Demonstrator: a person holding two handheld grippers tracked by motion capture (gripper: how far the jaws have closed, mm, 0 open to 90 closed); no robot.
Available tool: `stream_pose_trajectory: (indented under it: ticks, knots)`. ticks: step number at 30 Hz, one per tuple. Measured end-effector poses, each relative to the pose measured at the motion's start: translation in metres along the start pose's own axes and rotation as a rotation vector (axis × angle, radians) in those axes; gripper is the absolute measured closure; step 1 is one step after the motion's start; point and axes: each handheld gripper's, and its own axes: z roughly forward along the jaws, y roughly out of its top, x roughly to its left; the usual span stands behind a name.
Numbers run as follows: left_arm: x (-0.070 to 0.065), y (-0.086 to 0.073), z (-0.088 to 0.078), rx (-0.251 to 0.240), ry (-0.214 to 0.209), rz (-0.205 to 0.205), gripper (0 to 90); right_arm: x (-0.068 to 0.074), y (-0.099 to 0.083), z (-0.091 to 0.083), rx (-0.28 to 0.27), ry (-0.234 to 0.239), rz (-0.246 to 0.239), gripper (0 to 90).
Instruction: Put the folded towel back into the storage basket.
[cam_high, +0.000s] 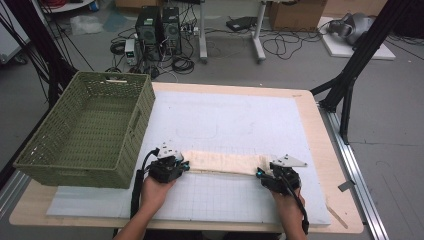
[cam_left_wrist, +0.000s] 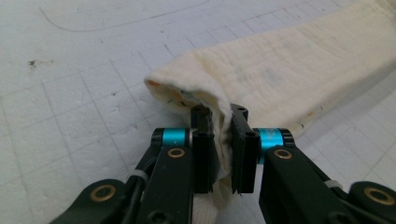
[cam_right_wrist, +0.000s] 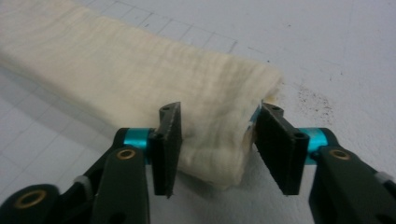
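Item: folded cream cloth (cam_high: 225, 163), lying as a long strip across the near part of the white gridded mat (cam_high: 235, 120) on the counter (cam_high: 327, 150), between the two hands.

Left gripper (cam_high: 176, 165): jaws pressed together, pinching the near corner of the cloth's left end; in the left gripper view the cloth (cam_left_wrist: 280, 70) bunches up between the pads and a fold hangs below them.

Right gripper (cam_high: 267, 175): jaws part-way spread, straddling the near corner of the cloth's right end. In the right gripper view the cloth (cam_right_wrist: 140, 65) sits between the pads; the left pad looks to rest against the fabric, the right pad looks just clear of its edge. Not yet a grip.

Also present: green woven basket (cam_high: 85, 130), at the counter's left edge, well apart from the cloth.

Risks, as judged:
- Right jaws may close on the top layer alone, since the folded end is thick and rounded; the lower layers would then drop away on lifting and the fold would open.
- Right jaws may push the end sideways while closing, wrinkling the strip.
- Left grip holds a bunched corner; any pull to the right could drag fabric out of it.
- Lifting with one end loose would let the strip sag and unfold.
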Motion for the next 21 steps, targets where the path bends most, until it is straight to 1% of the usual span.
stream_pose_trajectory:
  ticks: [3, 5, 6, 7, 9, 12, 15, 17, 18, 19, 21]
  knots:
    - [0.0000, 0.0000, -0.0003, 0.003, 0.001, 0.004, 80.9, 0.0023, -0.0009, -0.0007, -0.008, 0.010, -0.029, 60.6]
    - [0.0000, -0.0001, 0.0000, -0.001, -0.001, -0.002, 80.9, 0.0031, -0.0008, -0.0007, -0.008, 0.026, -0.035, 66.3]
    - [0.0000, -0.0001, 0.0000, -0.001, -0.001, -0.002, 80.8, 0.0024, -0.0007, -0.0007, -0.006, 0.038, -0.030, 67.7]
    - [0.0006, -0.0001, -0.0001, 0.001, -0.003, -0.001, 80.9, 0.0014, -0.0004, -0.0008, 0.001, 0.049, -0.012, 68.6]
    - [0.0007, -0.0001, -0.0001, 0.000, -0.003, -0.003, 80.8, -0.0018, -0.0006, 0.0000, -0.001, 0.069, 0.009, 70.3]
    - [0.0010, 0.0000, 0.0000, 0.000, -0.004, -0.006, 80.9, -0.0008, -0.0003, -0.0001, 0.003, 0.081, 0.009, 77.2]
    - [0.0007, 0.0000, -0.0001, 0.001, -0.002, -0.002, 81.1, -0.0034, 0.0007, 0.0003, 0.014, 0.106, 0.053, 81.2]
    - [0.0000, 0.0000, -0.0003, 0.003, 0.003, 0.007, 81.2, -0.0046, 0.0001, -0.0001, 0.012, 0.110, 0.055, 82.1]
    - [-0.0003, 0.0000, -0.0002, 0.000, 0.003, 0.003, 81.3, -0.0034, 0.0001, -0.0003, 0.011, 0.106, 0.053, 82.3]
    - [0.0000, 0.0000, -0.0004, 0.003, 0.004, 0.007, 81.4, -0.0029, 0.0002, -0.0003, 0.009, 0.101, 0.038, 82.4]
    - [-0.0006, -0.0001, -0.0005, 0.000, 0.005, 0.009, 81.6, -0.0023, 0.0002, -0.0004, 0.010, 0.098, 0.034, 82.6]
